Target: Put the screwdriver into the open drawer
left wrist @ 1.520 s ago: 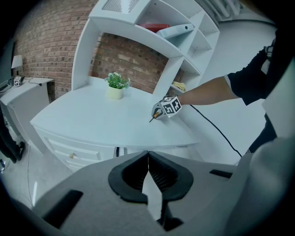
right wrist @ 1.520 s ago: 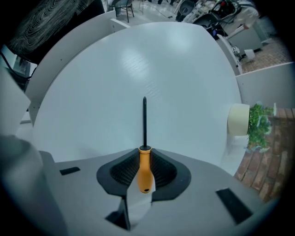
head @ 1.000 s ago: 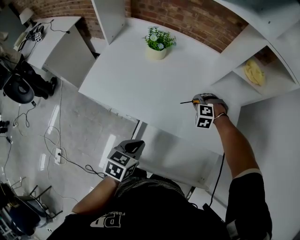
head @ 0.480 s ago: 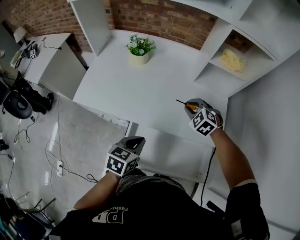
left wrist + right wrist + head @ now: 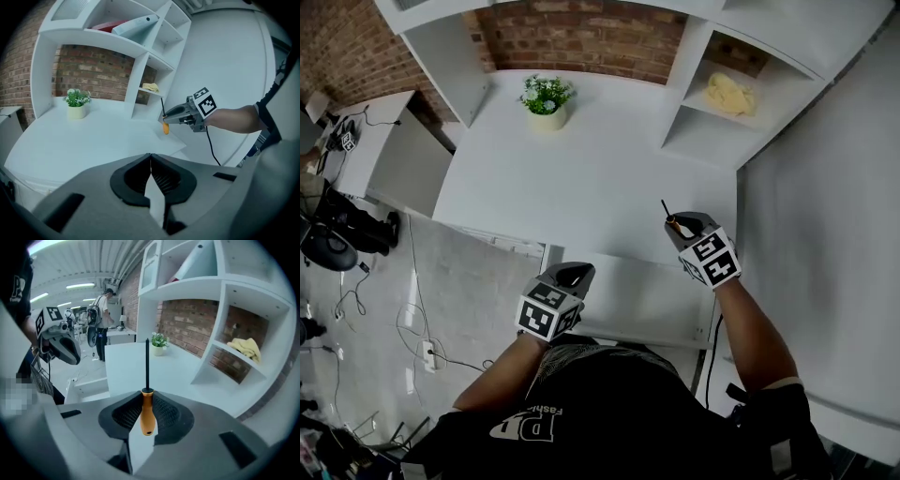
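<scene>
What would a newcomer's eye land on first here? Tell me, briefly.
First, the orange-handled screwdriver, clamped in the right gripper's jaws with its dark shaft pointing out over the white desk. Next, the small potted plant at the desk's back by the brick wall, and the yellow cloth in the shelf cubby on the right. The left gripper hangs at the desk's near edge, jaws together and empty.

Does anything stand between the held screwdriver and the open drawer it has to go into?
Nothing visible does. The right hand-held gripper holds the screwdriver over the desk front edge, the open drawer just below. The left hand-held gripper, shut and empty, is at the drawer's left corner.
</scene>
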